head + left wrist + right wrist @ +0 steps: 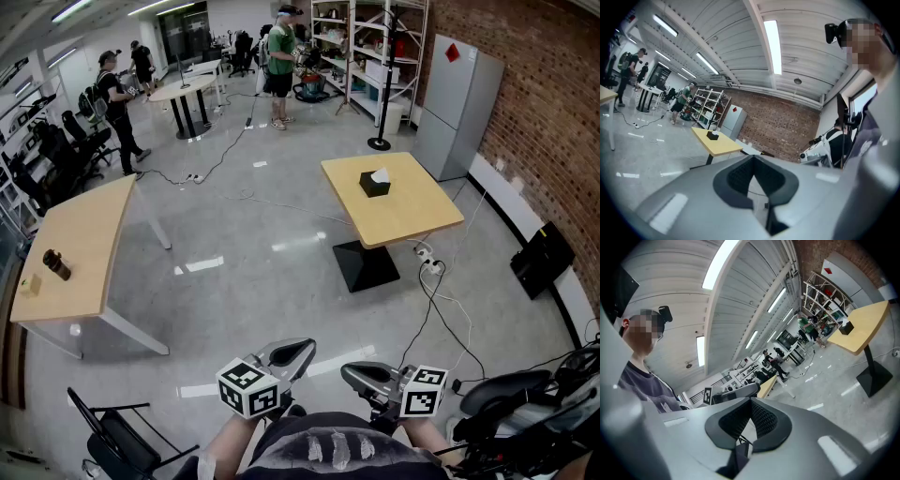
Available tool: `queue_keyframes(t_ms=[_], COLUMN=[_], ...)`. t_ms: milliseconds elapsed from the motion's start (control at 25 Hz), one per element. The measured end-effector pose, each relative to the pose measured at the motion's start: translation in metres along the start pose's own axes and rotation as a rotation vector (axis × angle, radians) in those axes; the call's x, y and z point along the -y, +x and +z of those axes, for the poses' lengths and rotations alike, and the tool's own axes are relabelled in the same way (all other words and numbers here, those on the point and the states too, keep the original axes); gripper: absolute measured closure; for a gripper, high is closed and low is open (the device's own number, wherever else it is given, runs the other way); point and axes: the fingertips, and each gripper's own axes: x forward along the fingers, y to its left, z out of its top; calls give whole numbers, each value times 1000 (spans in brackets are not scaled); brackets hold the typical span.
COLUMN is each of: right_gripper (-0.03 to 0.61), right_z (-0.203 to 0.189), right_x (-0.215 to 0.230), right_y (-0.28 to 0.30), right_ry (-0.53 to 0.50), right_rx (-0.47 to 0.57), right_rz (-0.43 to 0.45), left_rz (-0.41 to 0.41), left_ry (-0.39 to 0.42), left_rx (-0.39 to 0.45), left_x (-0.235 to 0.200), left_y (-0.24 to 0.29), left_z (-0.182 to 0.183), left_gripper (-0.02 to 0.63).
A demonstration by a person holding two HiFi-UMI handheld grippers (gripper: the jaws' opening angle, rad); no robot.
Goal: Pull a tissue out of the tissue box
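Note:
A black tissue box (374, 185) with a white tissue (381, 174) sticking up stands on a square wooden table (412, 211) far across the floor. The left gripper view shows the box (712, 136) small, and in the right gripper view the box (847, 327) sits on the table at the right edge. My left gripper (298, 351) and right gripper (352, 372) are held close to my body at the bottom of the head view, far from the box. Both have their jaws together with nothing between them (753, 158) (751, 402).
A long wooden table (89, 234) at the left carries a dark bottle (56, 264). Cables and a power strip (432, 267) lie beside the box table's black base. A grey fridge (459, 94), shelves and several people stand at the back. A black chair (122, 436) is near my left.

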Motion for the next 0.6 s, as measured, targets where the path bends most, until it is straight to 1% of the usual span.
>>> queue_keyframes(t_ms=[240,400,600], right_gripper=[586,586,586], right_z=[-5,-11,-19], right_x=[-6,-15,-19], right_y=[61,96,121], right_ry=[0,-12,-36], right_rx=[-7,-62,-130], right_rz=[22,35,26], left_rz=[15,45,76], left_ry=[-1,-13,-50], left_rx=[38,75,112], left_x=[-45,-73,-98], left_y=[-43,-71,-94], left_z=[9,15,13], left_gripper=[611,611,611])
